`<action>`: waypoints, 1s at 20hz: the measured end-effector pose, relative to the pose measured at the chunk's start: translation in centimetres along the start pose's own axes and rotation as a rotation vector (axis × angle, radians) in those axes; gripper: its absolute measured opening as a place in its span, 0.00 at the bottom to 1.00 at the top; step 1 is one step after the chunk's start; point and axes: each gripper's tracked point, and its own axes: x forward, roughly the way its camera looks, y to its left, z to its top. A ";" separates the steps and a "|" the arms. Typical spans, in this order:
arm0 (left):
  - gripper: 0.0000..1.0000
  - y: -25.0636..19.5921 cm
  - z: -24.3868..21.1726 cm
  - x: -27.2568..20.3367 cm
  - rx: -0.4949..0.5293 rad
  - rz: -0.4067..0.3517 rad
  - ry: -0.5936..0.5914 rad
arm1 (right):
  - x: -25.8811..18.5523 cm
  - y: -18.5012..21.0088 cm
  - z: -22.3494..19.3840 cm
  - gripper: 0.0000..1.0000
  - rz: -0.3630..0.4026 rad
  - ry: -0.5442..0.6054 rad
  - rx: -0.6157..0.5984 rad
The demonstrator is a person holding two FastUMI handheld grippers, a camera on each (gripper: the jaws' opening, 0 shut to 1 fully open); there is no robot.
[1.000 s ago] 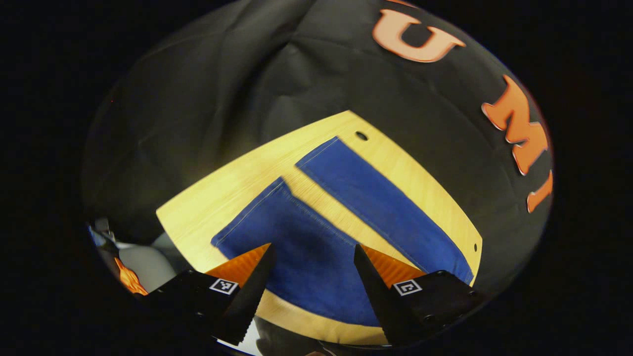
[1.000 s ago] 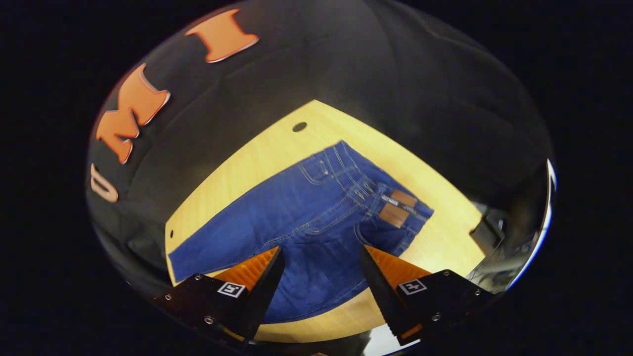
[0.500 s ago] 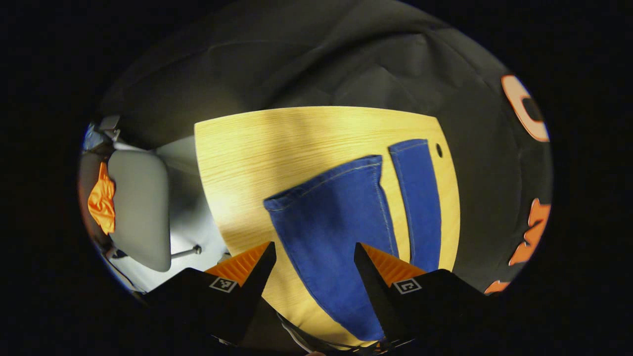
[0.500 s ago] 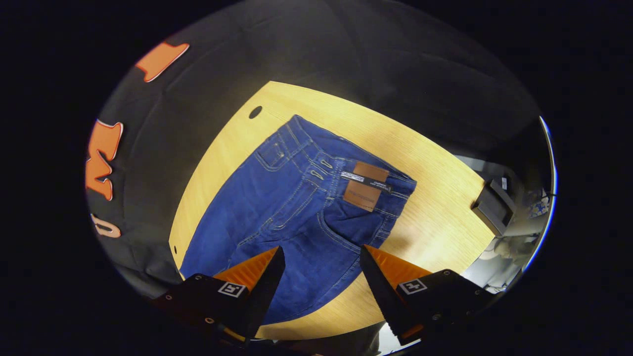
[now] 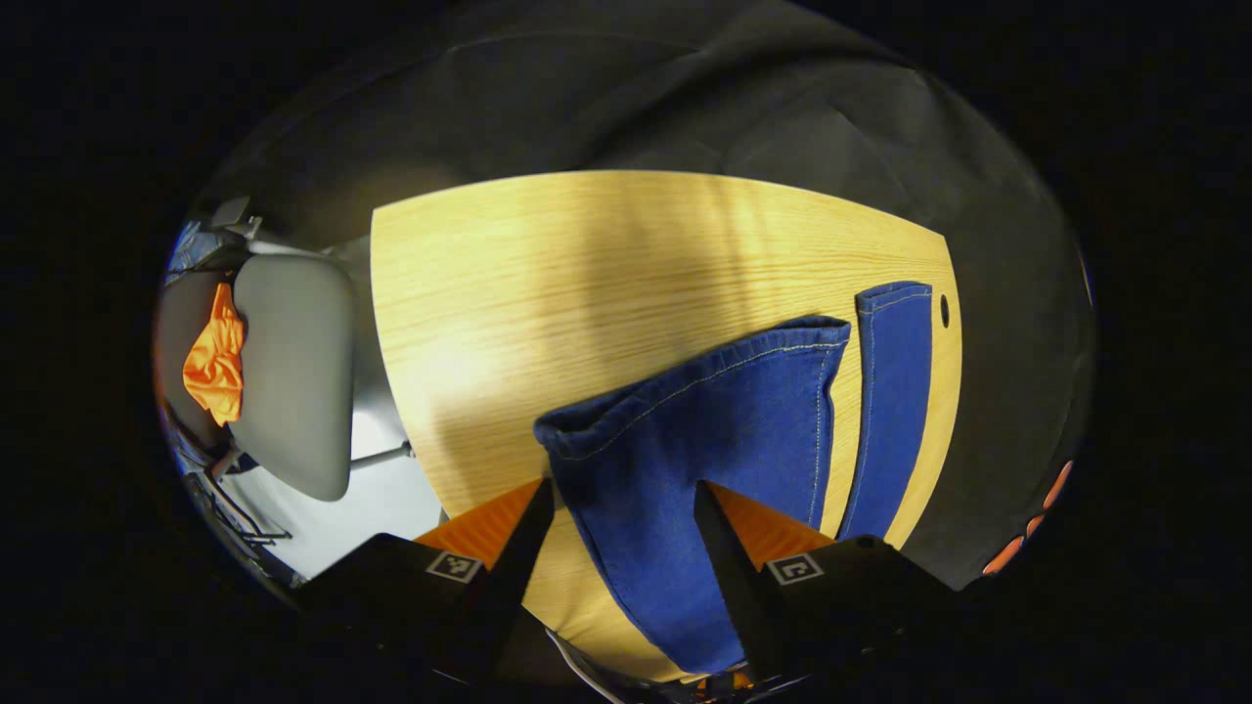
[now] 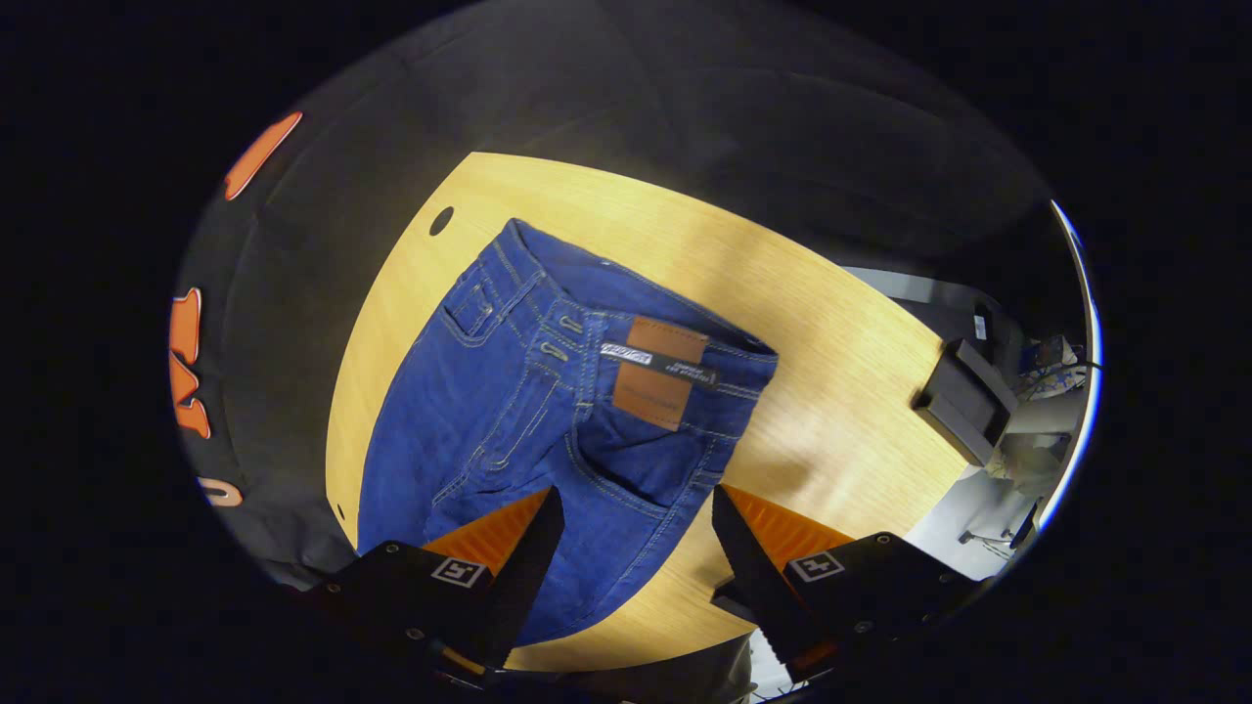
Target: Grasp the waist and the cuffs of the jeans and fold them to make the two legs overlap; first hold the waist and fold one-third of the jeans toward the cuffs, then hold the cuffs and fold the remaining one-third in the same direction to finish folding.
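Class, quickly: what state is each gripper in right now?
Left gripper: open, holding nothing, above the jeans.
Right gripper: open, holding nothing.

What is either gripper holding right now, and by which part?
Nothing. The left gripper is open above a leg cuff of the jeans, and the right gripper is open near the waist; neither grips the denim.

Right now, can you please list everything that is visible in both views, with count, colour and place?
jeans: 1, blue, flat on the table, legs apart
patch: 1, brown, at the jeans' waist
cuffs: 2, blue, toward the table's far edge in the left gripper view
table: 1, light wood, under the jeans
chair: 1, grey, beside the table
cloth: 1, orange, by the chair
box: 1, dark, off the table's edge
left claw: 1, open, above a leg
right claw: 1, open, above the seat
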 end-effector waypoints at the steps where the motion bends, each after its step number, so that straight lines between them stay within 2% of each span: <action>1: 0.87 -0.1 0.2 0.2 0.003 0.003 -0.005 | 0.1 -0.6 0.4 0.96 -0.004 -0.002 0.015; 2: 0.81 0.0 0.3 0.3 0.007 0.014 0.002 | 0.1 -1.4 0.6 0.97 -0.009 0.000 0.036; 6: 0.75 0.5 0.6 0.4 -0.027 0.039 0.020 | 1.1 -3.7 1.8 0.96 -0.007 0.007 0.170; 7: 0.70 0.6 0.8 0.4 -0.035 0.051 0.021 | 1.5 -3.4 1.7 0.96 0.001 0.031 0.190; 8: 0.60 0.6 0.7 0.3 -0.030 0.063 0.019 | 2.2 -2.6 1.9 0.95 0.026 0.037 0.194; 10: 0.61 0.4 0.7 0.5 -0.017 0.095 0.018 | 3.0 -2.0 2.5 0.95 0.004 0.058 0.196; 11: 0.61 0.1 0.8 0.3 0.005 0.105 0.023 | 3.5 -1.6 3.4 0.94 -0.006 0.029 0.207; 13: 0.25 0.5 1.0 0.8 0.006 0.124 0.027 | 3.5 -2.1 3.2 0.91 -0.072 0.066 0.205; 14: 0.07 0.1 1.1 0.5 0.017 0.122 0.032 | 3.7 -2.6 3.1 0.86 -0.116 0.082 0.204; 16: 0.08 0.0 1.4 0.8 0.045 0.078 0.008 | 3.7 -4.2 2.6 0.60 -0.199 0.093 0.184; 17: 0.08 -0.2 1.2 0.8 0.061 0.041 0.001 | 3.7 -4.0 2.8 0.47 -0.203 0.081 0.215; 18: 0.01 -0.4 1.3 1.0 0.079 0.005 -0.008 | 3.7 -3.9 2.9 0.35 -0.184 0.076 0.215; 19: 0.01 -0.7 1.3 1.0 0.087 -0.040 -0.015 | 4.1 -4.1 2.7 0.35 -0.145 0.073 0.218; 20: 0.01 -1.1 1.2 1.0 0.103 -0.085 -0.019 | 3.4 -3.8 3.1 0.22 -0.116 0.049 0.237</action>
